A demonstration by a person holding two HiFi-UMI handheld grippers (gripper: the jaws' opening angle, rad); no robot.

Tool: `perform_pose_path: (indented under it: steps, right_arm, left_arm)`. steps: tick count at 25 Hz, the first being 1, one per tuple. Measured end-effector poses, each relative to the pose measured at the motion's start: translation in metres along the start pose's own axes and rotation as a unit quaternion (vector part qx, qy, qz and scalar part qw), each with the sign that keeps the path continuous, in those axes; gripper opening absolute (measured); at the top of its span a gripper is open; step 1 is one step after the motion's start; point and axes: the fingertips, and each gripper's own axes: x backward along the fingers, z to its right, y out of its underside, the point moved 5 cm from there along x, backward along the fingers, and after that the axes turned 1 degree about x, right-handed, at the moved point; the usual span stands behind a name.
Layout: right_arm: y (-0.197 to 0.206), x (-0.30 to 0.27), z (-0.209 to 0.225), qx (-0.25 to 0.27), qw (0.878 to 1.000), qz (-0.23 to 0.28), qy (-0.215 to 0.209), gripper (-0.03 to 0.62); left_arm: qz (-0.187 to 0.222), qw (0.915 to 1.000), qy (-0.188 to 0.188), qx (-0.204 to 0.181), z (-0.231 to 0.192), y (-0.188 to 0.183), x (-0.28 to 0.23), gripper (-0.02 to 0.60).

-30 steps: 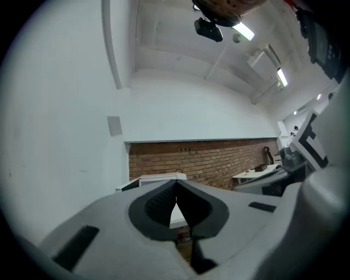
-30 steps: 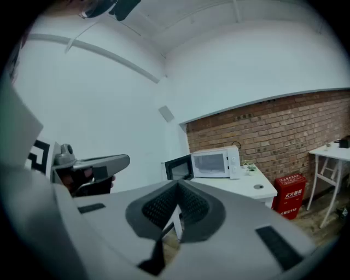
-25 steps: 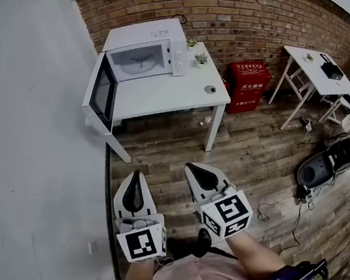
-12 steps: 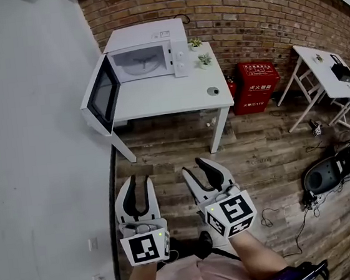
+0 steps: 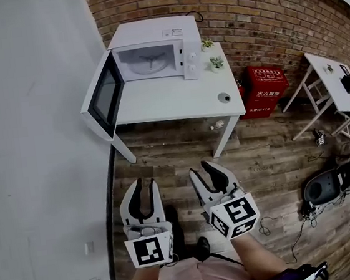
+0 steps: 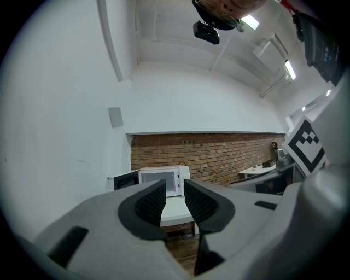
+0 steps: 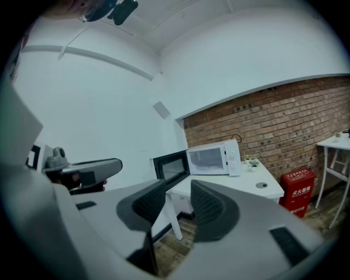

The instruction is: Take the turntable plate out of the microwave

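Observation:
The white microwave [image 5: 150,35] stands at the back of a white table [image 5: 171,102] with its door [image 5: 102,94] swung wide open to the left. Inside it, the pale turntable plate [image 5: 147,60] lies flat. Both grippers hang over the wooden floor, well short of the table. The left gripper [image 5: 144,185] and the right gripper [image 5: 201,169] show a gap between their jaws, which are closing with nothing between them. The microwave [image 6: 158,183] shows far off past the left gripper [image 6: 175,192], and the microwave [image 7: 210,158] past the right gripper [image 7: 179,201].
Two small potted plants [image 5: 212,53] and a small round object [image 5: 223,97] sit on the table right of the microwave. A red box [image 5: 264,88] stands against the brick wall. A white folding table [image 5: 338,80] and dark gear [image 5: 330,182] lie to the right; a white wall runs along the left.
Both grippers went from shut to open. The person and both grippers have moved a little toward the table, and the microwave looks slightly nearer.

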Motion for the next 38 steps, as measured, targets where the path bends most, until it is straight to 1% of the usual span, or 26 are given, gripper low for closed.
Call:
perform_pose_path:
  steps: [1,5,8,12,16,21,25,32,38]
  right_arm:
    - [0.001,-0.012,0.002,0.0,1.0,-0.002,0.003,0.147]
    - [-0.001,-0.069,0.011,0.0,1.0,-0.004,0.014,0.141]
    - [-0.01,-0.113,0.017,-0.002,1.0,-0.004,0.024,0.135]
    - [-0.031,-0.161,0.022,0.001,0.999,0.003,0.039,0.132]
    - [-0.055,-0.192,0.025,0.014,0.998,0.016,0.056,0.123]
    - [-0.075,-0.21,0.035,0.027,0.996,0.029,0.076,0.112]
    - [-0.079,-0.223,0.049,0.028,0.995,0.034,0.088,0.109]
    - [-0.07,-0.251,0.085,0.007,0.995,0.03,0.096,0.107]
    - [-0.06,-0.298,0.127,-0.016,0.997,0.014,0.077,0.108]
  left_arm:
    - [-0.005,1.0,0.002,0.0,-0.006,0.006,-0.01,0.103]
    - [-0.02,0.9993,0.014,0.03,-0.035,0.02,-0.056,0.103]
    - [-0.025,0.999,0.024,0.028,-0.063,0.025,-0.092,0.103]
    - [-0.012,0.9987,0.041,0.028,-0.095,0.019,-0.137,0.101]
    - [0.01,0.9976,0.061,0.031,-0.113,0.007,-0.172,0.098]
    - [0.026,0.9955,0.084,0.037,-0.12,-0.002,-0.203,0.098]
    - [0.029,0.9942,0.098,0.034,-0.12,0.001,-0.224,0.095]
    - [0.009,0.9935,0.111,0.026,-0.113,0.019,-0.265,0.094]
    - [-0.022,0.9948,0.097,0.021,-0.116,0.036,-0.32,0.094]
